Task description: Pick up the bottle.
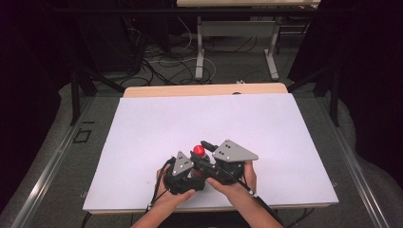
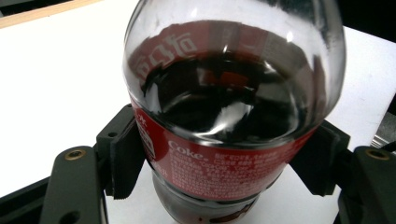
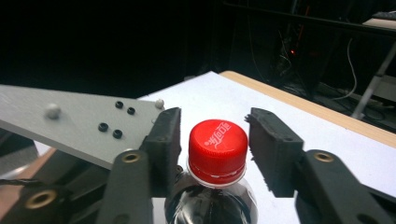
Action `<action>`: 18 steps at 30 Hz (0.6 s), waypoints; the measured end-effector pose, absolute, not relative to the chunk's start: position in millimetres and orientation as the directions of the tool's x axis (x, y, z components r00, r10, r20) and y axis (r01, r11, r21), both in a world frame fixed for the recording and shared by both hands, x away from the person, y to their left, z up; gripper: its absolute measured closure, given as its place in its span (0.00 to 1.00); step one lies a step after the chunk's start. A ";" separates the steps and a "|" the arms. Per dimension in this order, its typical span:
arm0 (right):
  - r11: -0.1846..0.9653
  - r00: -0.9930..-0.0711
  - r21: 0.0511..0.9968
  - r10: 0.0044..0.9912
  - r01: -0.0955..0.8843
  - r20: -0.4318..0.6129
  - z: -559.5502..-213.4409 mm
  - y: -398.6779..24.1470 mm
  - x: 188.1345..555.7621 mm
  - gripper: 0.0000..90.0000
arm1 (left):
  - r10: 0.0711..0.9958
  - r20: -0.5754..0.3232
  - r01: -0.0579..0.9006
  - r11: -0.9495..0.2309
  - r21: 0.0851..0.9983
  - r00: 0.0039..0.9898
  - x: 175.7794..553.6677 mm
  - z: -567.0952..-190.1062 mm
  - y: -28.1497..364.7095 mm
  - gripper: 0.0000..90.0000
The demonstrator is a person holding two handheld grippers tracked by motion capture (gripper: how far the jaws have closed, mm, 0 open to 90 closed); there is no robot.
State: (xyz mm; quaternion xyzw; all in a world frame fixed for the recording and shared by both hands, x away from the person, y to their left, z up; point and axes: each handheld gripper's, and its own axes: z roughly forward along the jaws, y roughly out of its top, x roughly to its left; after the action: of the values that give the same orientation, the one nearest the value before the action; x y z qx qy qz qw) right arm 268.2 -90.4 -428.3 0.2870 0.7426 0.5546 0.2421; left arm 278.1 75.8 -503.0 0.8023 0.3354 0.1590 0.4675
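High view first: the two hands meet near the front edge of the white table (image 1: 142, 123), a little right of its middle, with the left gripper (image 1: 187, 172) and the right gripper (image 1: 223, 159) pressed close around a small cola bottle (image 1: 198, 153), of which I can make out only the red top. It stands upright, long axis vertical, cap pointing up.

Left gripper view: the bottle (image 2: 224, 140) sits between the black jaws, which clamp the red label band on both sides, so this gripper has the body held. The shoulder bulges towards the camera and dark drink fills it to just under the shoulder. I judge it fairly heavy for its size, the clear plastic wall smooth and likely slippery, and soft enough to dent if squeezed hard. The labelled waist is the sensible place to hold, as low as the jaws reach.

Right gripper view: the red cap (image 3: 217, 145) stands between the two jaws, which are parted with a gap on either side, more on the right, not touching it. The ribbed cap is stiff and small, the natural spot to pinch for twisting. Beyond it lies the table's far wooden edge (image 3: 299, 105)
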 end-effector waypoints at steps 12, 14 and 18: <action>0.269 -0.844 0.946 0.536 0.179 0.007 -420.7 -112.1 284.6 0.68 | 0.637 -0.062 0.369 -0.362 0.856 0.768 273.9 -499.3 73.6 0.32; 0.281 -0.881 0.947 0.474 0.154 0.002 -419.6 -117.9 288.3 0.68 | 0.624 -0.057 0.358 -0.370 0.857 0.780 272.6 -498.8 72.0 0.32; 0.302 -0.943 0.946 0.333 0.114 0.007 -419.6 -131.2 299.9 0.68 | 0.592 -0.068 0.351 -0.377 0.857 0.803 270.1 -499.3 68.4 0.32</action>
State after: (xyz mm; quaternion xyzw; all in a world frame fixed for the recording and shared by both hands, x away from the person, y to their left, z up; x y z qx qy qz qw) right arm 299.9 -131.2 -419.6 0.1394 0.8012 0.5741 0.0953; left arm 270.1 68.4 -499.3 0.8203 0.2877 0.1261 0.4780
